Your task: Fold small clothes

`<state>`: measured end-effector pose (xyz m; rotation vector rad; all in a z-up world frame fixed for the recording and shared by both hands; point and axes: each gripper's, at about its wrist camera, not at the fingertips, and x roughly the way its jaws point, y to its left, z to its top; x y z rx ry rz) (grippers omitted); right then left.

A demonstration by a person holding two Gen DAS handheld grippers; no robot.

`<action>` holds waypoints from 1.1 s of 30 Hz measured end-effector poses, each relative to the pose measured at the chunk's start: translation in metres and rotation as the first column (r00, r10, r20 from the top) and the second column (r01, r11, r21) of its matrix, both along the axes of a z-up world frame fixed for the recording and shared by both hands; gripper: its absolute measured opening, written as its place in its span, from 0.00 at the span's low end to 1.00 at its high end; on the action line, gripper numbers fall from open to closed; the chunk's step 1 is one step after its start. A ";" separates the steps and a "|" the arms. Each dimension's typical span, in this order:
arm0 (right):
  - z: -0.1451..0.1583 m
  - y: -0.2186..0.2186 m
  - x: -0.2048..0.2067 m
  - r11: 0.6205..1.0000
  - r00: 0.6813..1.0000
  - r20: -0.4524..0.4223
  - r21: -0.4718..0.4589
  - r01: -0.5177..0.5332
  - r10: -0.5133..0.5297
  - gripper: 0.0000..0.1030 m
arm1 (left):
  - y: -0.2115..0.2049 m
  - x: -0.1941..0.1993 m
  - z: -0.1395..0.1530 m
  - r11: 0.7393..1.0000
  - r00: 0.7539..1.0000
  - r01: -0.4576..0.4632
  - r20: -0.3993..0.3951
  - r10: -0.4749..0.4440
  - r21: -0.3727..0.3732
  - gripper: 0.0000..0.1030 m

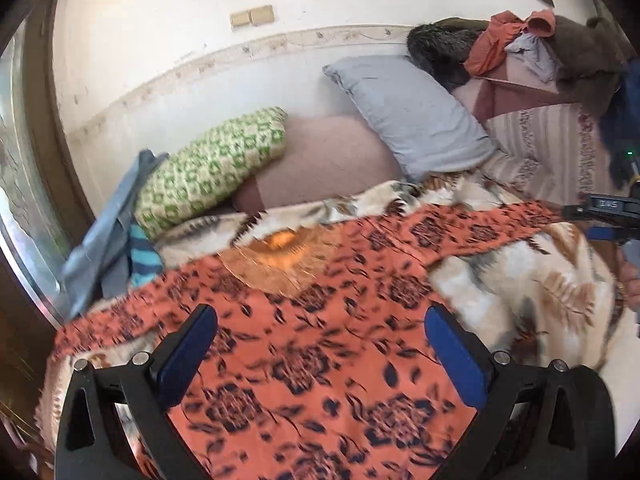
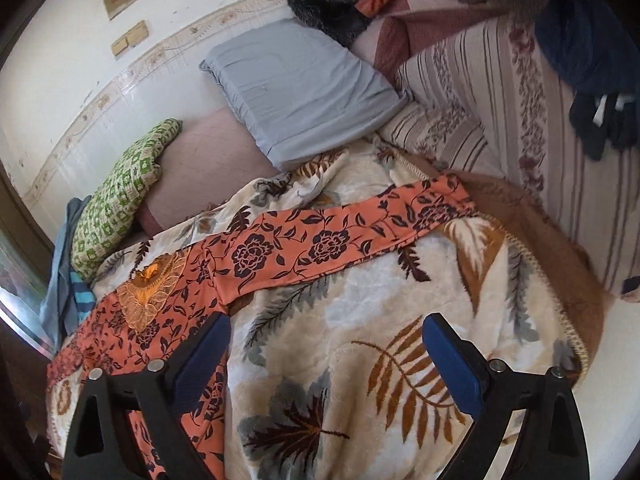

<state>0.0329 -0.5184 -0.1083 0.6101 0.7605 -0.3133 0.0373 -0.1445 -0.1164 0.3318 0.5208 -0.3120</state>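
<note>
An orange dress (image 1: 320, 340) with dark flowers and a lace neckline (image 1: 280, 268) lies spread flat on a leaf-patterned blanket (image 1: 520, 280). My left gripper (image 1: 320, 320) hovers open over the dress's chest, nothing between its blue pads. In the right wrist view the same dress (image 2: 168, 308) lies at the left, one long sleeve (image 2: 340, 232) stretched out to the right. My right gripper (image 2: 326, 328) is open above the bare blanket (image 2: 340, 340) just below that sleeve; its left finger overlaps the dress's side. The right gripper also shows at the left wrist view's right edge (image 1: 600, 210).
A grey pillow (image 2: 296, 84) and a green patterned pillow (image 2: 120, 196) lie against the wall. A heap of clothes (image 1: 520, 44) sits at the bed's head. Blue garments (image 1: 116, 232) hang at the far left edge. A striped sheet (image 2: 500, 120) covers the right side.
</note>
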 end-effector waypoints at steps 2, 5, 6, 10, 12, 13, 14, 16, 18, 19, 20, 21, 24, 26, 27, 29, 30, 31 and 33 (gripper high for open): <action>-0.026 -0.022 0.016 0.994 1.000 0.002 0.114 0.002 -0.003 0.82 | -0.008 0.026 -0.008 0.998 0.997 -0.042 0.062 0.039 0.048 1.00; -0.070 -0.055 0.039 0.948 0.998 0.018 0.315 0.047 -0.056 0.68 | -0.010 0.065 -0.018 0.995 0.995 -0.091 0.040 0.089 0.035 1.00; -0.082 -0.064 0.047 0.930 0.997 0.024 0.362 0.065 -0.079 0.66 | -0.008 0.077 -0.022 0.994 0.993 -0.111 0.030 0.110 0.021 1.00; -0.122 -0.098 0.081 0.882 0.981 0.002 0.438 0.175 -0.196 0.60 | -0.005 0.125 -0.041 0.981 0.980 -0.196 0.011 0.196 -0.005 1.00; -0.142 -0.119 0.090 0.843 0.957 -0.046 0.462 0.275 -0.287 0.59 | -0.001 0.148 -0.051 0.972 0.972 -0.236 0.005 0.236 -0.008 1.00; -0.150 -0.128 0.092 0.823 0.941 -0.077 0.465 0.327 -0.331 0.58 | 0.002 0.159 -0.056 0.967 0.967 -0.254 -0.001 0.254 -0.013 1.00; -0.156 -0.135 0.093 0.804 0.926 -0.087 0.471 0.362 -0.366 0.57 | 0.005 0.169 -0.060 0.963 0.963 -0.270 -0.004 0.270 -0.018 1.00; -0.160 -0.144 0.095 0.782 0.909 -0.060 0.488 0.387 -0.412 0.55 | 0.010 0.187 -0.069 0.954 0.954 -0.300 -0.007 0.300 -0.021 1.00; -0.161 -0.152 0.105 0.793 0.904 -0.052 0.459 0.399 -0.425 0.53 | 0.016 0.202 -0.075 0.948 0.948 -0.318 -0.003 0.318 -0.022 1.00; -0.161 -0.156 0.111 0.800 0.901 -0.053 0.441 0.407 -0.430 0.43 | 0.019 0.207 -0.078 0.944 0.944 -0.330 0.000 0.330 -0.018 1.00; -0.164 -0.160 0.116 0.800 0.897 -0.063 0.429 0.420 -0.437 0.33 | 0.025 0.214 -0.080 0.940 0.941 -0.340 -0.002 0.340 -0.018 1.00; -0.168 -0.165 0.119 0.792 0.893 -0.084 0.429 0.433 -0.442 0.17 | 0.030 0.217 -0.082 0.937 0.937 -0.349 -0.007 0.349 -0.024 1.00; -0.164 -0.170 0.124 0.779 0.880 -0.079 0.434 0.453 -0.468 0.06 | 0.051 0.224 -0.083 0.922 0.924 -0.383 -0.026 0.383 -0.051 1.00; -0.142 -0.161 0.130 0.819 0.893 -0.008 0.395 0.417 -0.450 0.05 | 0.065 0.226 -0.079 0.913 0.916 -0.402 -0.034 0.400 -0.076 1.00; -0.126 -0.154 0.135 0.845 0.906 0.028 0.372 0.384 -0.423 0.05 | 0.072 0.226 -0.076 0.906 0.911 -0.413 -0.029 0.412 -0.089 1.00; -0.092 -0.131 0.150 0.889 0.934 0.099 0.355 0.289 -0.343 0.05 | 0.088 0.225 -0.069 0.891 0.897 -0.441 -0.020 0.441 -0.113 1.00; -0.075 -0.116 0.158 0.908 0.945 0.133 0.344 0.240 -0.300 0.05 | 0.097 0.224 -0.065 0.882 0.891 -0.452 -0.018 0.454 -0.129 1.00; -0.057 -0.099 0.168 0.925 0.953 0.168 0.330 0.186 -0.252 0.05 | 0.105 0.223 -0.061 0.874 0.883 -0.465 -0.014 0.468 -0.143 1.00; -0.022 -0.055 0.189 0.953 0.963 0.228 0.292 0.073 -0.144 0.05 | 0.124 0.222 -0.056 0.853 0.864 -0.497 0.001 0.503 -0.158 1.00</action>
